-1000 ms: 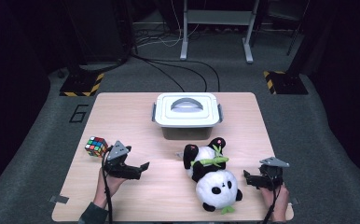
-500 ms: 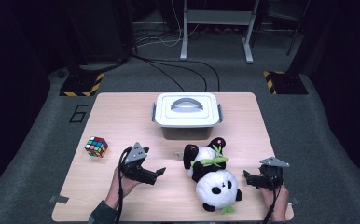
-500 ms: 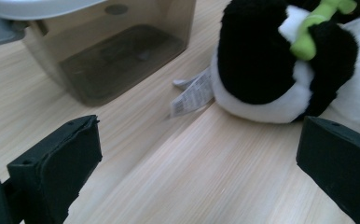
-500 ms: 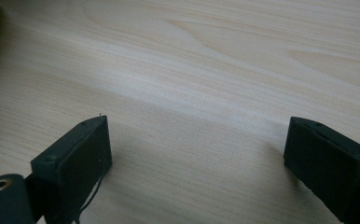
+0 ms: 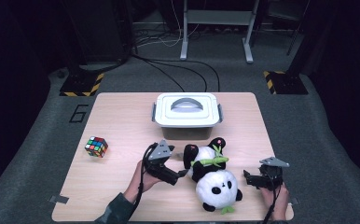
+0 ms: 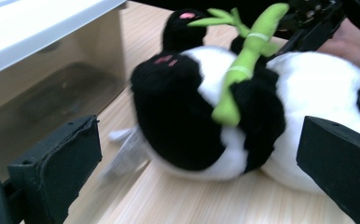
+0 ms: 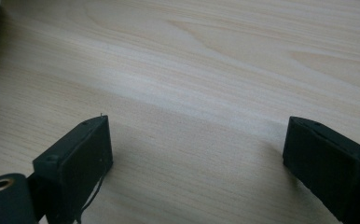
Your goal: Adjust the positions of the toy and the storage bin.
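The left claw (image 5: 180,175) has swung away from the cube (image 5: 96,146) and travelled across the worktop (image 5: 122,116); the plush panda (image 5: 211,175) now lies just ahead of its spread jaws.

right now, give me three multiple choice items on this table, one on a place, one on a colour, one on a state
1. Where does the puzzle cube lie?
A. near the table's left edge
B. on the bin's lid
C. against the panda's head

2. What colour is the stick on the plush panda?
A. red
B. green
C. blue

3. How do the jaws of the left gripper stand?
A. shut on the panda
B. shut on nothing
C. open, facing the panda

Answers:
1. A, the high view shows the cube alone at the left of the table.
2. B, the bamboo stick is bright green.
3. C, the left gripper view shows its jaws wide apart with the panda beyond them.
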`<state>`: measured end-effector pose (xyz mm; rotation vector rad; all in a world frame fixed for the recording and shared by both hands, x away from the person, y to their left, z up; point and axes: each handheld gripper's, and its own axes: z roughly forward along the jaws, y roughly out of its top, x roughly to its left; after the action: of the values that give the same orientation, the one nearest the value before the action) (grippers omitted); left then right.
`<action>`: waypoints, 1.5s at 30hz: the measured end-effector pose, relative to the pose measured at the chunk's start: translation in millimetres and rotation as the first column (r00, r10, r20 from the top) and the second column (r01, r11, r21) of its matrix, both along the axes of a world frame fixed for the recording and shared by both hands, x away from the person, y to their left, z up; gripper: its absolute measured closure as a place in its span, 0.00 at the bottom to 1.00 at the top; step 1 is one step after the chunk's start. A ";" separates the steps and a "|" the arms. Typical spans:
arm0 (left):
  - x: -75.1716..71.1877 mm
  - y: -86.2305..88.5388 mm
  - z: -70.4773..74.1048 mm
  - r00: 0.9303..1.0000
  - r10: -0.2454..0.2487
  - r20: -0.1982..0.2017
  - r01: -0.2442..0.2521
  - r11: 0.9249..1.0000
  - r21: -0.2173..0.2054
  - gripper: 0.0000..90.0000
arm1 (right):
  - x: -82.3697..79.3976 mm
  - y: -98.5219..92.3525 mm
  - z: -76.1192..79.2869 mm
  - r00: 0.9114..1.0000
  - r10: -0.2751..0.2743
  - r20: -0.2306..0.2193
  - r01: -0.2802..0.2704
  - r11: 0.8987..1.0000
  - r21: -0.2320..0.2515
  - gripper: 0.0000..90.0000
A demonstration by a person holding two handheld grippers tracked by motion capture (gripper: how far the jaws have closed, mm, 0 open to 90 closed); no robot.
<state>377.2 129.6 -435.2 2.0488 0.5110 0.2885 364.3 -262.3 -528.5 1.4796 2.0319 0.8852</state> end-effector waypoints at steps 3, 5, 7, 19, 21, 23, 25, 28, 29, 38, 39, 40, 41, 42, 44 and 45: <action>3.4 -14.5 2.4 1.000 -0.016 0.010 0.016 1.000 0.009 0.00 | 0.0 -0.1 0.0 1.000 0.001 0.000 -0.001 1.000 0.000 0.08; 5.9 -22.5 3.7 1.000 -0.029 0.012 0.029 0.999 0.018 0.00 | 0.1 -0.1 0.0 1.000 0.002 0.000 -0.002 1.000 0.001 0.08; 7.9 -29.1 4.9 0.999 -0.037 0.009 0.036 0.999 0.031 0.00 | -0.1 0.1 0.1 1.000 0.000 -0.002 0.000 1.000 0.003 0.09; 10.0 -59.6 14.1 0.996 -0.052 0.075 0.048 0.998 0.048 0.01 | 0.3 -0.2 0.1 1.000 0.005 0.000 -0.005 1.000 0.001 0.09; 9.4 -63.5 14.5 0.995 -0.057 0.085 0.051 0.996 0.072 0.02 | 0.0 0.1 0.2 1.000 0.003 -0.002 -0.003 1.000 0.003 0.09; 10.3 -67.6 14.0 0.995 -0.067 0.078 0.061 0.995 0.075 0.03 | 0.0 0.1 0.2 1.000 0.004 -0.001 -0.004 1.000 0.003 0.09; 11.3 -72.5 12.5 0.994 -0.084 0.072 0.078 0.993 0.085 0.05 | 0.0 0.1 0.2 1.000 0.004 -0.001 -0.004 1.000 0.003 0.09; 13.1 -79.4 9.4 0.994 -0.082 0.074 0.073 0.991 0.116 0.21 | 0.1 -0.1 0.2 1.000 0.007 0.001 -0.007 1.000 0.002 0.09; 13.7 -81.0 7.9 0.995 -0.078 0.066 0.070 0.990 0.120 0.27 | 0.0 0.1 0.2 1.000 0.005 0.000 -0.005 1.000 0.003 0.09; 9.6 -90.6 -1.1 0.989 -0.126 0.077 0.105 0.966 0.235 0.63 | 0.1 0.0 0.2 1.000 0.006 0.002 -0.006 1.000 0.002 0.10; 9.7 -91.5 -1.6 0.989 -0.128 0.069 0.108 0.965 0.239 0.64 | 0.0 0.0 0.1 1.000 0.006 0.002 -0.006 1.000 0.002 0.10; 12.1 -91.5 -1.9 0.991 -0.129 0.038 0.116 0.964 0.240 0.64 | 0.0 0.0 0.1 1.000 0.006 0.002 -0.006 1.000 0.002 0.10; 15.5 -90.7 -2.9 0.991 -0.131 -0.004 0.128 0.962 0.242 0.64 | 0.0 0.0 0.1 1.000 0.006 0.002 -0.006 1.000 0.002 0.10; 18.9 -89.2 -4.4 0.990 -0.132 -0.049 0.140 0.960 0.241 0.64 | 0.0 0.0 0.1 1.000 0.006 0.002 -0.006 1.000 0.002 0.10; 23.3 -84.4 -6.1 0.987 -0.123 -0.102 0.144 0.961 0.235 0.67 | -0.1 0.1 0.1 1.000 0.006 0.002 -0.006 1.000 0.002 0.10; 23.7 -82.0 -7.0 0.987 -0.119 -0.105 0.141 0.964 0.228 0.70 | 0.0 0.0 0.1 1.000 0.007 0.003 -0.007 1.000 0.002 0.10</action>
<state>400.9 47.6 -442.3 2.3229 0.4096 0.1851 364.2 -262.3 -528.4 1.4722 2.0357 0.8916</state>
